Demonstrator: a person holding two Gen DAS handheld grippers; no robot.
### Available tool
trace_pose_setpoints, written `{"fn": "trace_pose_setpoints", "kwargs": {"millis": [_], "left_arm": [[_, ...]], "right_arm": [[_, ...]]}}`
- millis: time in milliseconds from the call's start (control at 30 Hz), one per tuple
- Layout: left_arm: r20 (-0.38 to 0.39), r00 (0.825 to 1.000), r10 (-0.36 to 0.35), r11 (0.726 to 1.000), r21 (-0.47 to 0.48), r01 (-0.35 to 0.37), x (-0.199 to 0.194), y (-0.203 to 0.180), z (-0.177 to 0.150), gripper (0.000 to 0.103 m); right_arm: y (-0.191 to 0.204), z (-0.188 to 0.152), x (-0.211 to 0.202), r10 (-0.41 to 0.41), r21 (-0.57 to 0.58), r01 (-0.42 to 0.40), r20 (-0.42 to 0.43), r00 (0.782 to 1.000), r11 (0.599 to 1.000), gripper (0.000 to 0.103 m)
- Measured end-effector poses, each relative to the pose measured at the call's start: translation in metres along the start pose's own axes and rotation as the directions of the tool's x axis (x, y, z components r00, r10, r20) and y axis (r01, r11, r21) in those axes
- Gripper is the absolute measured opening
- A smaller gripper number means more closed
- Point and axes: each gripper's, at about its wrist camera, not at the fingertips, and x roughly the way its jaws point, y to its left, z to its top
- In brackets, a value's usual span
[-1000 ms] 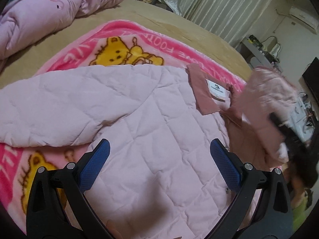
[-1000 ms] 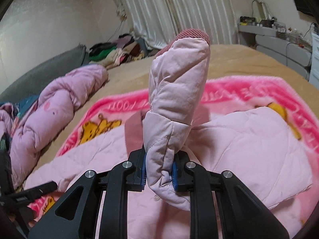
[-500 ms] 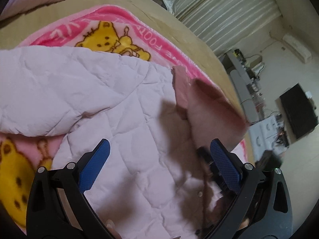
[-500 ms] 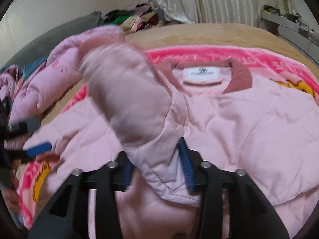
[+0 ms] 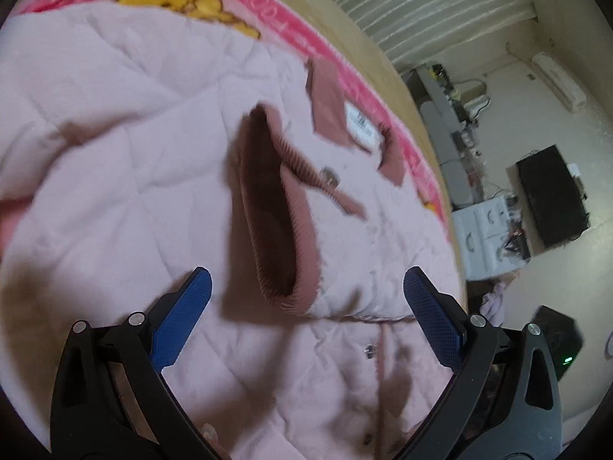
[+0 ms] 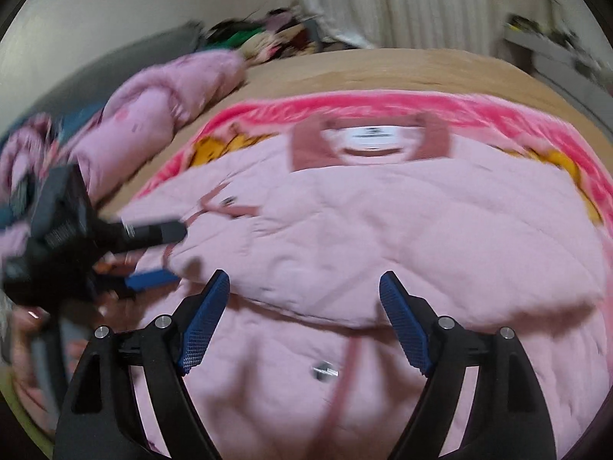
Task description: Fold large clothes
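The pink quilted jacket [image 6: 383, 230] lies mid-blanket [image 6: 383, 103], one sleeve [image 5: 291, 230] folded across its chest; right gripper [image 6: 304, 318] opening empty, left gripper [image 5: 306, 314] narrowing on nothing, probably reaching for the other sleeve.

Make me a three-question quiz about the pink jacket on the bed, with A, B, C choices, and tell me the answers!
1. Where does the folded sleeve lie?
A. across the jacket's front
B. on the floor
C. on the shelf

2. What colour is the sleeve's cuff?
A. green
B. dusty rose
C. black

3. What is the right gripper holding?
A. the sleeve
B. the collar
C. nothing

Answers:
1 A: the sleeve rests across the jacket.
2 B: the ribbed cuff is dusty rose.
3 C: the right gripper is opening, pads clear of the cloth.
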Motion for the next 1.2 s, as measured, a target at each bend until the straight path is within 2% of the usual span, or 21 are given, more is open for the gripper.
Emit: {"fn": "trace_pose_setpoints", "kwargs": {"millis": [33, 67, 100, 133, 200, 333, 400, 467, 533, 600, 733, 833, 967, 1033, 1133, 1200], "left_arm": [[0.003, 1.0, 0.015, 1.0, 0.009, -0.015, 0.004, 0.0, -0.001, 0.079], [0.013, 0.999, 0.037, 0.999, 0.016, -0.037, 0.007, 0.0, -0.002, 0.064], [0.024, 0.999, 0.03, 0.999, 0.023, -0.031, 0.008, 0.0, -0.002, 0.041], [0.028, 1.0, -0.002, 1.0, 0.03, 0.001, 0.008, 0.0, -0.002, 0.029], [0.051, 0.999, -0.007, 0.998, 0.06, 0.004, 0.002, -0.005, -0.002, 0.016], [0.174, 0.985, 0.014, 0.988, 0.15, -0.04, -0.035, -0.028, 0.01, 0.014], [0.231, 0.973, 0.032, 0.968, 0.234, -0.087, -0.055, -0.044, 0.017, 0.014], [0.266, 0.962, 0.053, 0.953, 0.274, -0.128, -0.066, -0.045, 0.018, 0.014], [0.263, 0.962, 0.075, 0.951, 0.27, -0.148, -0.061, -0.035, 0.018, 0.014], [0.235, 0.958, 0.164, 0.943, 0.247, -0.222, -0.047, -0.015, 0.018, 0.014], [0.125, 0.97, 0.208, 0.964, 0.14, -0.225, -0.02, 0.022, 0.018, 0.014], [0.097, 0.979, 0.179, 0.979, 0.081, -0.187, -0.015, 0.037, 0.016, 0.015], [0.105, 0.977, 0.188, 0.976, 0.091, -0.198, -0.018, 0.036, 0.014, 0.015], [0.106, 0.975, 0.197, 0.974, 0.096, -0.208, -0.016, 0.037, 0.013, 0.015], [0.101, 0.976, 0.194, 0.974, 0.1, -0.204, -0.015, 0.035, 0.015, 0.015], [0.097, 0.976, 0.197, 0.972, 0.108, -0.207, -0.013, 0.033, 0.015, 0.015]], "right_arm": [[-0.009, -0.001, -0.006, -0.013, 0.021, 0.013, 0.008, 1.0, 1.0, 0.079], [-0.019, -0.004, -0.012, -0.034, 0.041, 0.033, 0.015, 0.999, 0.999, 0.078], [-0.029, -0.007, -0.018, -0.056, 0.061, 0.055, 0.017, 0.998, 0.997, 0.075], [-0.039, -0.009, -0.022, -0.072, 0.08, 0.071, 0.014, 0.997, 0.994, 0.073], [-0.054, -0.014, -0.029, -0.104, 0.113, 0.102, 0.005, 0.995, 0.988, 0.07], [-0.074, -0.021, -0.044, -0.148, 0.161, 0.143, 0.016, 0.989, 0.976, 0.069], [-0.081, -0.023, -0.05, -0.196, 0.167, 0.187, 0.04, 0.98, 0.968, 0.069], [-0.091, -0.023, -0.05, -0.225, 0.193, 0.214, 0.033, 0.974, 0.958, 0.069], [-0.098, -0.019, -0.048, -0.258, 0.214, 0.246, 0.03, 0.966, 0.945, 0.069], [-0.104, -0.01, -0.044, -0.289, 0.213, 0.276, 0.035, 0.957, 0.937, 0.069], [-0.115, 0.017, -0.033, -0.341, 0.211, 0.324, 0.048, 0.939, 0.922, 0.069], [-0.124, 0.043, -0.008, -0.353, 0.182, 0.344, 0.017, 0.935, 0.921, 0.069], [-0.135, 0.063, 0.026, -0.351, 0.158, 0.355, -0.053, 0.935, 0.921, 0.069], [-0.142, 0.064, 0.039, -0.346, 0.16, 0.358, -0.099, 0.933, 0.92, 0.073], [-0.161, 0.057, 0.067, -0.347, 0.183, 0.385, -0.209, 0.914, 0.905, 0.073], [-0.163, 0.055, 0.073, -0.352, 0.184, 0.391, -0.213, 0.912, 0.902, 0.075]]}}
